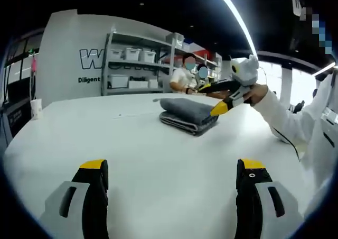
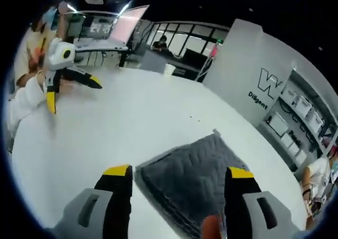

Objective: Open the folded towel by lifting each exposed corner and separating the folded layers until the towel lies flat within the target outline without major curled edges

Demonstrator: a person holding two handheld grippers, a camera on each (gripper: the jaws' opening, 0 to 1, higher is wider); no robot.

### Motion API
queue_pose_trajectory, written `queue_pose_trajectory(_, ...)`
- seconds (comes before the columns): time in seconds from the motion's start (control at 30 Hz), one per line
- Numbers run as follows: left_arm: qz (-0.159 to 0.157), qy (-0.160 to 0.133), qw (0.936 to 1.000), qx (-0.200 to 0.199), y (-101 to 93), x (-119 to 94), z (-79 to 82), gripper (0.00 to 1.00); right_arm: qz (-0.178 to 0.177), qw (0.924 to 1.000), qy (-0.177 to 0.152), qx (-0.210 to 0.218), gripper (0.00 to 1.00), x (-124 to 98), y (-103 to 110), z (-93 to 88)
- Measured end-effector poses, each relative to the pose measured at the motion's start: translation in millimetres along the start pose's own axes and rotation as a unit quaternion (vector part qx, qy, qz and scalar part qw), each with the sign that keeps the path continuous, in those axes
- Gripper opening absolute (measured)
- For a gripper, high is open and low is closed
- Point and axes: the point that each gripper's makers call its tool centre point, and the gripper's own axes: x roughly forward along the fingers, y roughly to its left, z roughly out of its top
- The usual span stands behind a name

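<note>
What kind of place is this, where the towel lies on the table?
Probably a workshop or lab hall, not a home: the folded grey towel lies on a large white table, metal shelving with storage bins stands along a lettered white wall, and people work nearby.

In the left gripper view the left gripper points forward with its two yellow-tipped jaws spread wide apart, nothing between them. The right gripper shows across that view, held in a hand at the end of a white sleeve, its yellow-tipped jaws angled downward and apart. In the right gripper view the right gripper has its jaws parted wide, and the left gripper appears at upper left with its jaws splayed open, held by a hand in a white sleeve.
</note>
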Motion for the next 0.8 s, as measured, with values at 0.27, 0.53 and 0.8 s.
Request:
queue_pose_trajectory(0.27, -0.002, 0.000, 1.0000, -0.002, -1.3, 0.8, -0.8, 1.00, 0.000, 0.9998, 0.009, -0.020, 0.58, 17.6, 7.2, -11.7)
queue_pose_trajectory(0.53, -0.003, 0.001, 1.0000, -0.004, -1.2, 1.6, -1.5, 1.00, 0.014, 0.9981, 0.007, -0.059, 0.38, 30.0, 18.6, -17.6)
queue_pose_trajectory(0.8, -0.003, 0.003, 1.0000, -0.007, -0.3, 2.2, -2.7, 1.00, 0.023, 0.9960, 0.005, -0.086, 0.29, 33.7, 27.6, -19.2)
